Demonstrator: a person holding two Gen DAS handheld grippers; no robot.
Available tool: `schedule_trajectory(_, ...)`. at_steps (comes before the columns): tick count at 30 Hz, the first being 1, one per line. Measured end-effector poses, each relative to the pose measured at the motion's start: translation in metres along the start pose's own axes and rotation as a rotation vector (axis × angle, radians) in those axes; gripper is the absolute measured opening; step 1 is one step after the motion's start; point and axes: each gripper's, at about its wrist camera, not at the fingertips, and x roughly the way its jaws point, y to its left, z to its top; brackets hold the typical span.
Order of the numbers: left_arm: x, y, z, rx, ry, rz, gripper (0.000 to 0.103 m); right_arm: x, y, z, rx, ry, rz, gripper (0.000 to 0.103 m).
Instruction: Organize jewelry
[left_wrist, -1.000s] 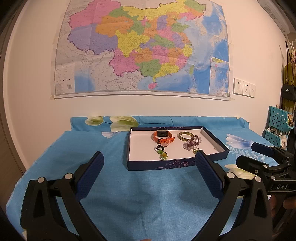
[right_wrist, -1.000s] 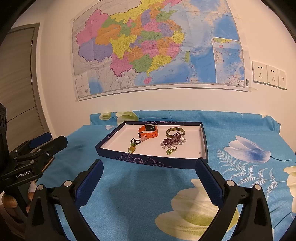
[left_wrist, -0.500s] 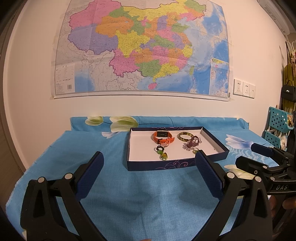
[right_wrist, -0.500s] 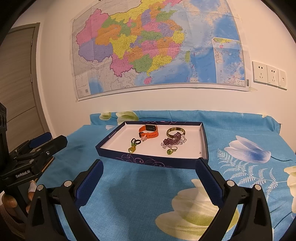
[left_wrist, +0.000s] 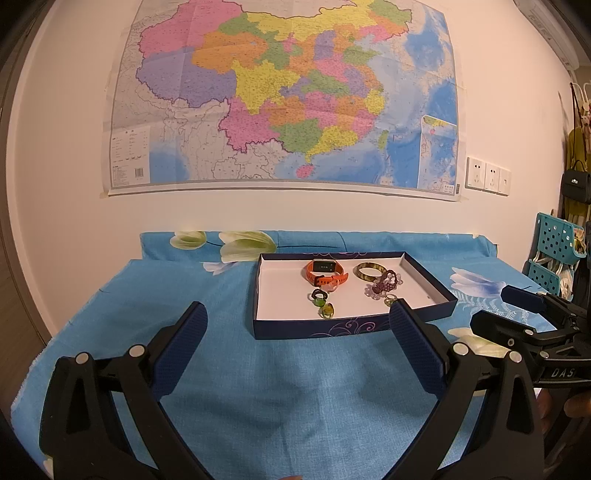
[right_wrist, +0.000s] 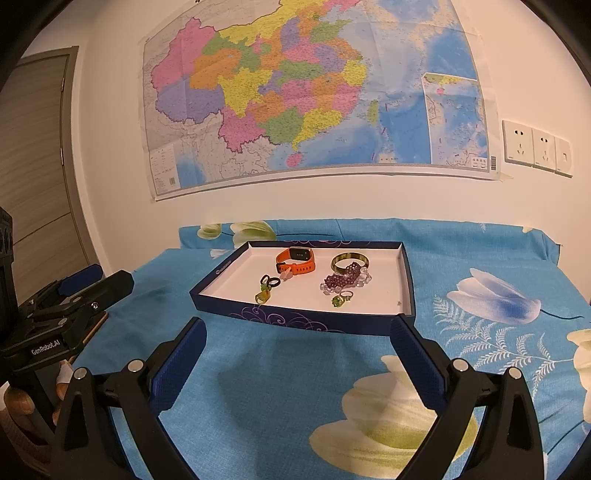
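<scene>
left gripper (left_wrist: 297, 334) spread, holding nothing, short of the tray's near edge | right gripper (right_wrist: 297, 338) likewise | jewelry all inside the tray (right_wrist: 406, 280): orange watch (right_wrist: 295, 260) and bangle (right_wrist: 349, 260) toward its far edge, rings (right_wrist: 264, 295) nearer, seemingly gathered for keeping

A blue floral cloth (right_wrist: 295, 387), perhaps over a table, carries a navy tray (right_wrist: 306, 319).
</scene>
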Motion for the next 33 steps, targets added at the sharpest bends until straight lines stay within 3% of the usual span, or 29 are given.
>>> schedule_trajectory(33,0.0023,-0.0027,-0.0033,0.005,0.008,-0.001,0.097,0.0008,-0.0014,-0.0015,0.007,0.006,0.0,0.096)
